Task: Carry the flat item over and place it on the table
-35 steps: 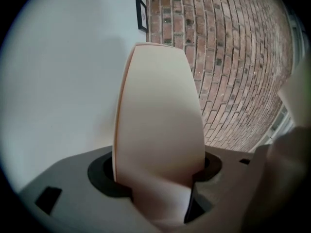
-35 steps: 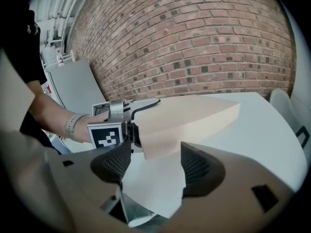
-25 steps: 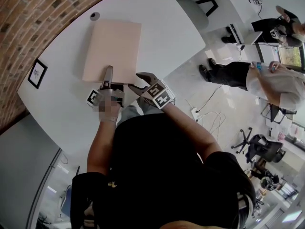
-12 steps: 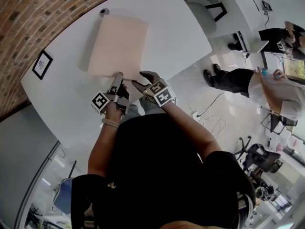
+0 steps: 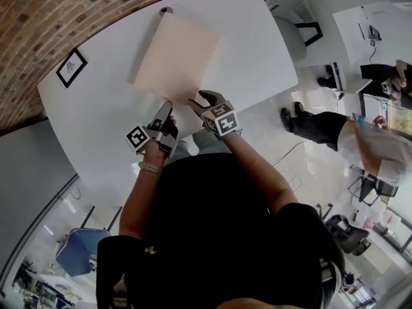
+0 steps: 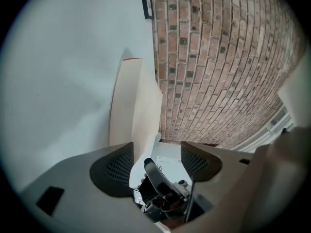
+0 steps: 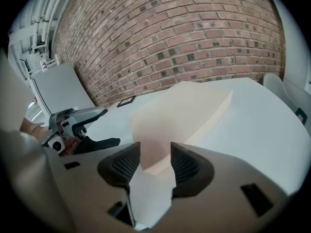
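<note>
A pale beige flat board point(image 5: 177, 53) lies on the white table point(image 5: 103, 108). My right gripper point(image 5: 201, 102) is at the board's near right corner. In the right gripper view that corner of the board point(image 7: 160, 125) sits between the jaws of the gripper point(image 7: 155, 157), which are closing on it. My left gripper point(image 5: 165, 112) points at the board's near edge, a little to the left. Its jaws point(image 6: 155, 154) stand wide apart with nothing gripped; the board point(image 6: 133, 106) rises just beyond the left jaw.
A small black-framed picture point(image 5: 71, 67) lies on the table to the left. A dark round thing point(image 5: 166, 10) sits at the board's far corner. A brick wall point(image 7: 170, 38) runs behind the table. A white chair point(image 5: 290, 8) and people point(image 5: 367, 134) are off to the right.
Both grippers have moved up the table with the view toward the board's near edge. The right gripper now has the near right corner between its jaws.
</note>
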